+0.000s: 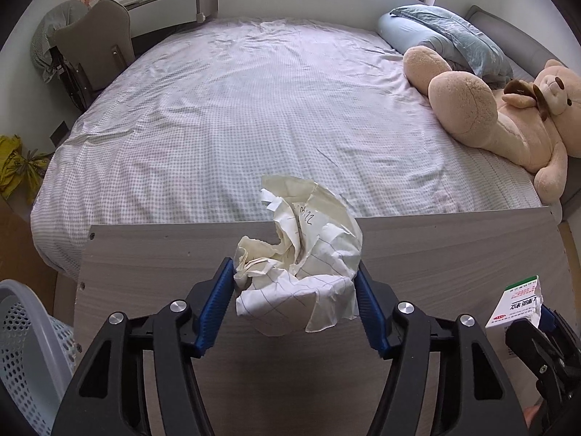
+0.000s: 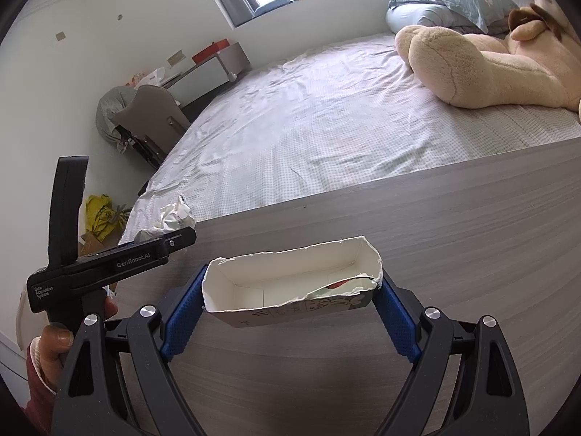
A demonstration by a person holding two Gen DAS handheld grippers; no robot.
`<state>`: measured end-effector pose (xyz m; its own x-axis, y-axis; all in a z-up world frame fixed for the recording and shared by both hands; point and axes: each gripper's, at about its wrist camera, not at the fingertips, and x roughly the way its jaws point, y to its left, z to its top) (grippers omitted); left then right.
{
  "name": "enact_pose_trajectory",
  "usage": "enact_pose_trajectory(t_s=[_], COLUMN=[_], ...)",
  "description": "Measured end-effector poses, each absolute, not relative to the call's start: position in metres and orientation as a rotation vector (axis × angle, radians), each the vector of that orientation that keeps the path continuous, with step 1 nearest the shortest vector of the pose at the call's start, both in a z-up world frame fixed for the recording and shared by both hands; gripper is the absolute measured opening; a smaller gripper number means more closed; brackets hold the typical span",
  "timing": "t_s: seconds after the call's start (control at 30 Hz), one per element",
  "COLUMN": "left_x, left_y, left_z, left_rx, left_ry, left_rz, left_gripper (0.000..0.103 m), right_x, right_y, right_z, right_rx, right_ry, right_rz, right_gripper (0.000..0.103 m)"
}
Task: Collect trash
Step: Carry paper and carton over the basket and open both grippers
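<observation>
A crumpled ball of lined white paper (image 1: 312, 254) sits between the blue pads of my left gripper (image 1: 295, 290), which press on both its sides over the grey wooden board (image 1: 454, 254). In the right wrist view that same gripper (image 2: 181, 238) shows from the side with the paper (image 2: 174, 216) at its tip. My right gripper (image 2: 290, 298) is shut on a torn, open-topped white cardboard box (image 2: 290, 283), one pad on each short end. The box (image 1: 515, 305) also shows at the lower right of the left wrist view, with green and red print.
A light blue perforated basket (image 1: 29, 334) stands at the lower left beside the board. Beyond the board lies a bed (image 1: 254, 109) with a checked sheet, a large teddy bear (image 1: 501, 120) and a blue pillow (image 1: 446, 32). A grey chair (image 1: 98, 43) and a yellow bag (image 1: 14, 167) are at the left.
</observation>
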<state>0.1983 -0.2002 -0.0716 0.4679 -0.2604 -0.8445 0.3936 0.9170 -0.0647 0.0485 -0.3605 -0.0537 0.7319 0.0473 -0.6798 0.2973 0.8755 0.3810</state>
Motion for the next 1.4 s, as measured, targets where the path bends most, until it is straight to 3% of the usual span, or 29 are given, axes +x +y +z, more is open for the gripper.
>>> enact_pose_trajectory(t_s=[0.57, 0.93, 1.4], left_x=[0.122, 0.094, 0.093], left_y=[-0.034, 0.093, 0.165], left_z=[-0.023, -0.031, -0.041], left_rx=[0.075, 0.006, -0.045], left_ry=[0.873, 0.878, 0.888], left_rz=[-0.188, 0.026, 0.138], left_gripper=[0.062, 0.062, 0.062], right_x=[0.073, 0.115, 0.152], right_y=[-0.222, -0.087, -0.002], right_z=[-0.024, -0.021, -0.033], right_rx=[0.331, 0.196, 0.096], right_ry=[0.766, 0.795, 0.859], right_rz=[0.057, 0.296, 0.399], right_gripper=[0.084, 0.084, 0.085])
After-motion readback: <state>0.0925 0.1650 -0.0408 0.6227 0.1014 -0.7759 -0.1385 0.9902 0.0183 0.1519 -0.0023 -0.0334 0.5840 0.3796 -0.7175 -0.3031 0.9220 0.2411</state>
